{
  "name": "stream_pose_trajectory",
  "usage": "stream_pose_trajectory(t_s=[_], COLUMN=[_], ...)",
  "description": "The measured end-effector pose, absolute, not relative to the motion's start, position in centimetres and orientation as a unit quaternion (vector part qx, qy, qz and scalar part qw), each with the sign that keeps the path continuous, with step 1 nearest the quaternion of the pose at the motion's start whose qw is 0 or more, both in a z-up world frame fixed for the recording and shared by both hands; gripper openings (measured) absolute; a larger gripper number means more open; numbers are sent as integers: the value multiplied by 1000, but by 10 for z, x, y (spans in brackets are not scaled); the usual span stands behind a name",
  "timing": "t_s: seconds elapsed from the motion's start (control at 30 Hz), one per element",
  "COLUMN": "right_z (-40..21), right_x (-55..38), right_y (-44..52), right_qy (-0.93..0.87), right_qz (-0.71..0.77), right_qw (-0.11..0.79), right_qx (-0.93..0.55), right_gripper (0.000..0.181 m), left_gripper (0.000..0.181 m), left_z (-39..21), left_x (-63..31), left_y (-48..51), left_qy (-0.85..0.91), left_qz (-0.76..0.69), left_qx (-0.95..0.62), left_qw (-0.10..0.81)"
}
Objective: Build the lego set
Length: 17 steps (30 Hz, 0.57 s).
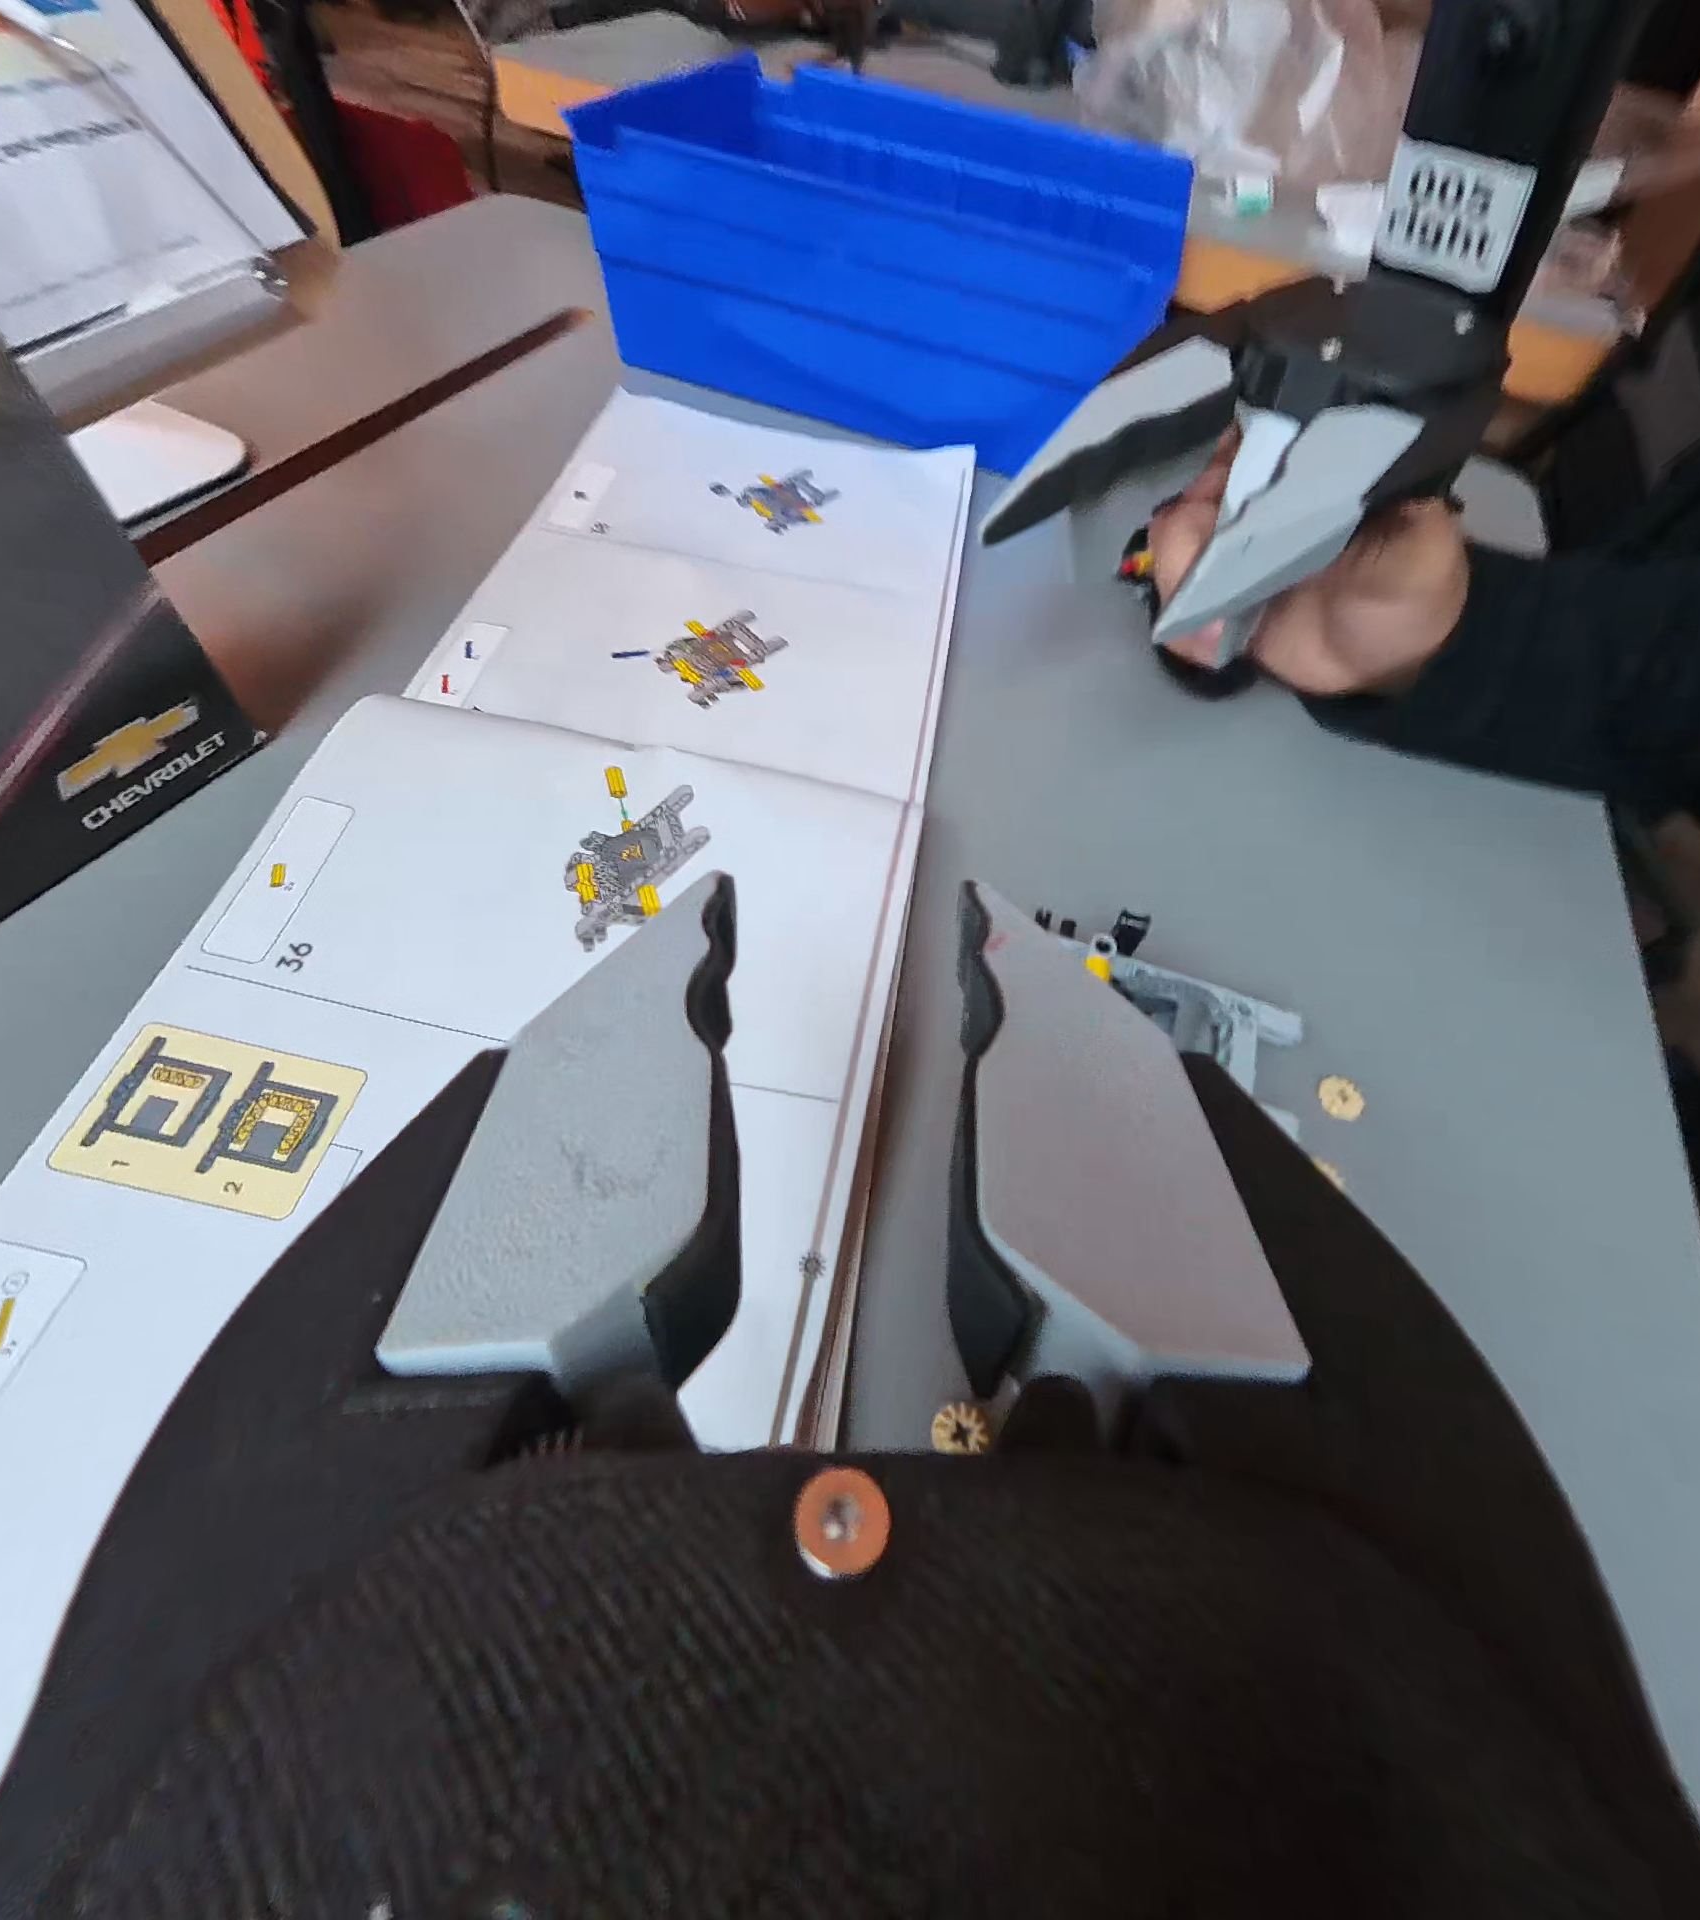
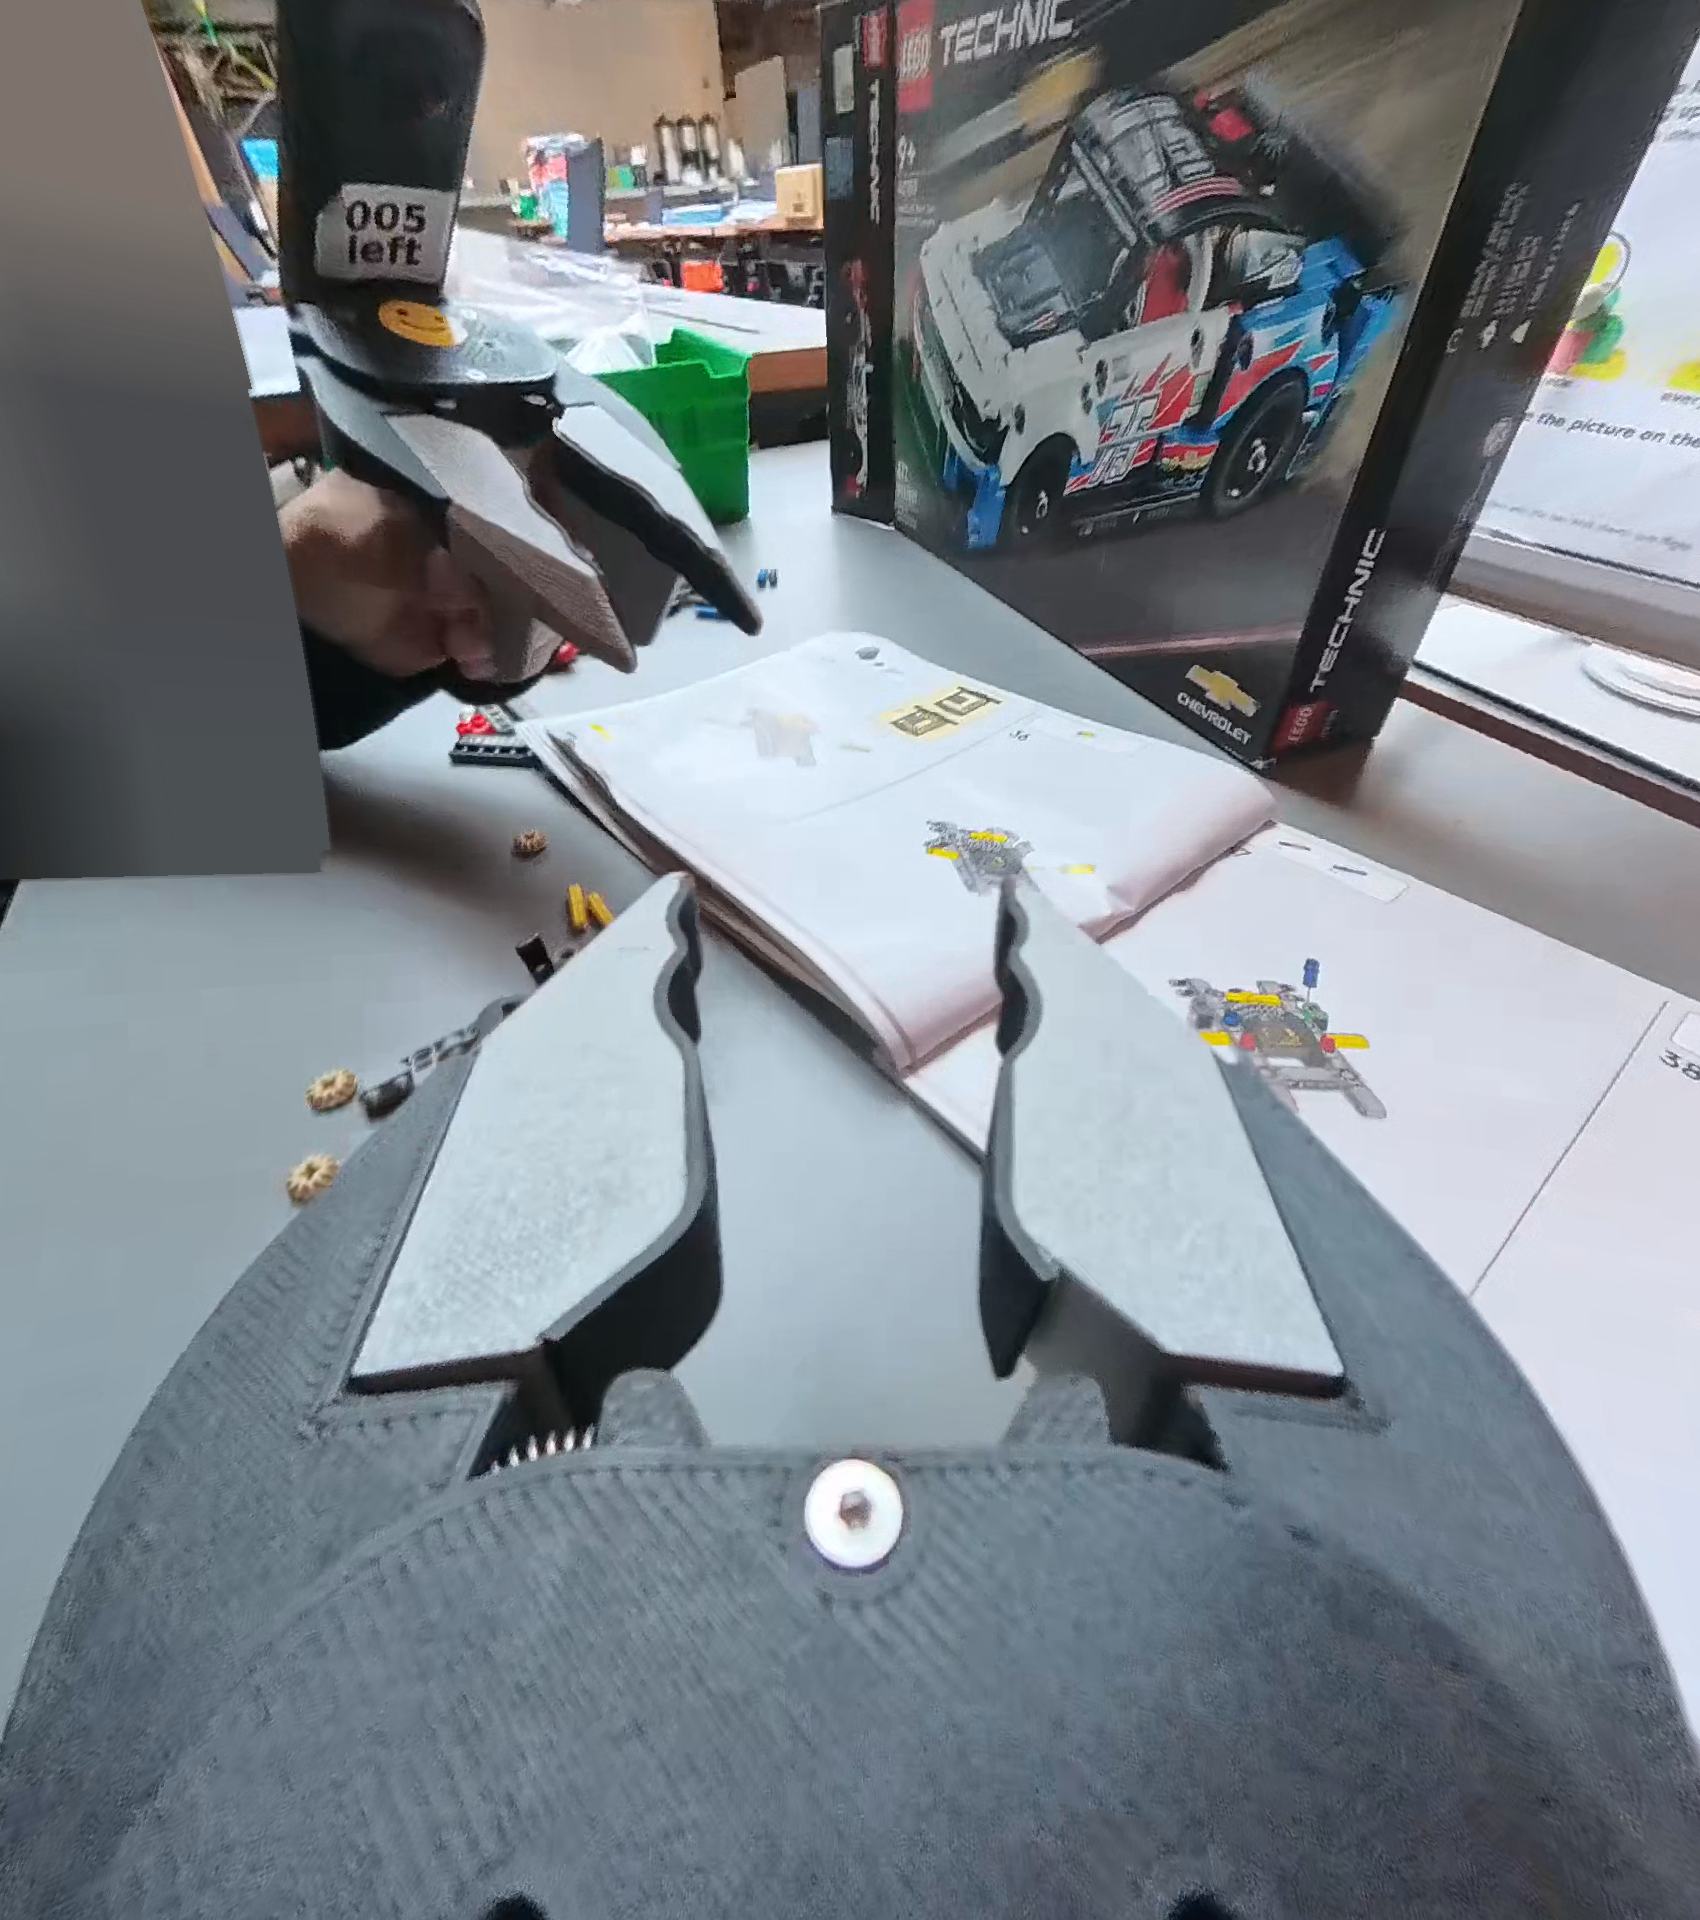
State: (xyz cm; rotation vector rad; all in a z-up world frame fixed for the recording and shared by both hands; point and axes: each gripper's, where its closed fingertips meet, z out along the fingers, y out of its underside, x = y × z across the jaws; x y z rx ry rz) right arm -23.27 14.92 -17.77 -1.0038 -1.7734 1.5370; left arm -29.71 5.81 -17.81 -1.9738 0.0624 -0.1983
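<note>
Grey lego assembly just right of spread, empty left claw.

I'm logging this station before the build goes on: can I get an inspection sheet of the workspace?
Surface: grey table, flat.
Job's things: open instruction booklet; grey partial assembly beside it; set box standing upright.
Clutter: tan gears, yellow pins, red and black bits loose on the table.
Grippers: left gripper open, empty; right gripper open, empty.
Cables: nothing seen.
Surroundings: blue bin, green bin, standing sign.
</note>
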Motion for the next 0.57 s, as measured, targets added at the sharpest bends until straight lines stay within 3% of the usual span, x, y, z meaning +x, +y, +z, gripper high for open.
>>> stream_pose_trajectory(t_s=[0.33,0.57], right_z=[-163,-168], right_x=[-280,-278], right_y=[137,139], right_qy=[-641,-635], right_qz=[585,611], right_qw=[330,282], right_qx=[-372,-378], right_gripper=[53,54], left_gripper=[43,42], left_z=[-173,-178], left_x=[-323,-313], left_y=[56,59], left_qy=[-59,-43], left_qz=[-127,-117], left_qx=[-804,-813], left_qw=[579,568])
